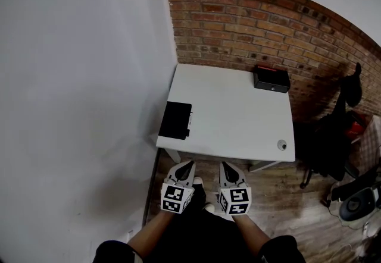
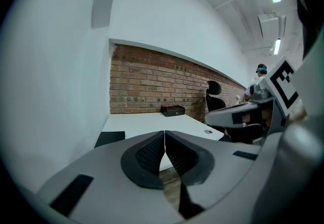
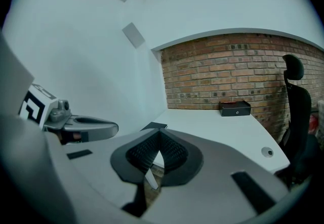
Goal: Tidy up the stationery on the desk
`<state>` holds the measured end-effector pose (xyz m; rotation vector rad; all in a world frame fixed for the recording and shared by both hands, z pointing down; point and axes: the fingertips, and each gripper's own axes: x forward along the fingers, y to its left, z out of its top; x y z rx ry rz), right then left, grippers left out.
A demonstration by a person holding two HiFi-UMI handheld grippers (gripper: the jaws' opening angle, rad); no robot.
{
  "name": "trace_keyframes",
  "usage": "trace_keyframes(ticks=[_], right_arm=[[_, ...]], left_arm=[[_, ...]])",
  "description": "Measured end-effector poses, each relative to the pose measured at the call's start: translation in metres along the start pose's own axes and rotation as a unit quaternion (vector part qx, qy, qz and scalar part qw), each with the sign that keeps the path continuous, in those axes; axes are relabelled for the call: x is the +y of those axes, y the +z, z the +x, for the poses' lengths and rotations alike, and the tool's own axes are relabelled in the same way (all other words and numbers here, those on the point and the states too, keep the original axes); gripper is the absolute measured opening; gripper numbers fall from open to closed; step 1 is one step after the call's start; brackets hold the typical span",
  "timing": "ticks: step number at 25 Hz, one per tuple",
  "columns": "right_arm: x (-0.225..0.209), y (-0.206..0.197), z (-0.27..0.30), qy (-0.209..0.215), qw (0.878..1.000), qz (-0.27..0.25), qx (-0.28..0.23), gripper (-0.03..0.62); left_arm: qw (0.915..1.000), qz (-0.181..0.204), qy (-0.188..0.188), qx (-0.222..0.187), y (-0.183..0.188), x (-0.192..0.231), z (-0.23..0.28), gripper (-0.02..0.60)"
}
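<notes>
Grey left gripper (image 1: 189, 164) and grey right gripper (image 1: 225, 165), jaws pressed together, empty.
Both are held short of the white desk (image 1: 232, 114), likely as nothing is carried; a flat black case (image 1: 176, 120) is laid at its left edge, a black box (image 1: 271, 78) at the back.

On the desk (image 1: 232, 119), notebook (image 1: 177, 120) lies at left edge, box (image 1: 271, 78) at far right

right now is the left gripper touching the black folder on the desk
Apart. The head view shows the left gripper, jaws together, held over the wooden floor short of the desk, a clear gap from the black folder.
</notes>
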<state>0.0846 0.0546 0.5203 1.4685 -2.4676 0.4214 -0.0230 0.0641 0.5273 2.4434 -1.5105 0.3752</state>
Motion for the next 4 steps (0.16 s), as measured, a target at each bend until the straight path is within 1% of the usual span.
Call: trace_keyframes(ticks=[4], right_arm=[[0.0036,-0.0029,0.0,0.002,1.0,-0.001,0.003,0.021]], left_arm=[[1.0,-0.002,0.002,0.001,-0.0028,0.0021,-0.0034,0.015]])
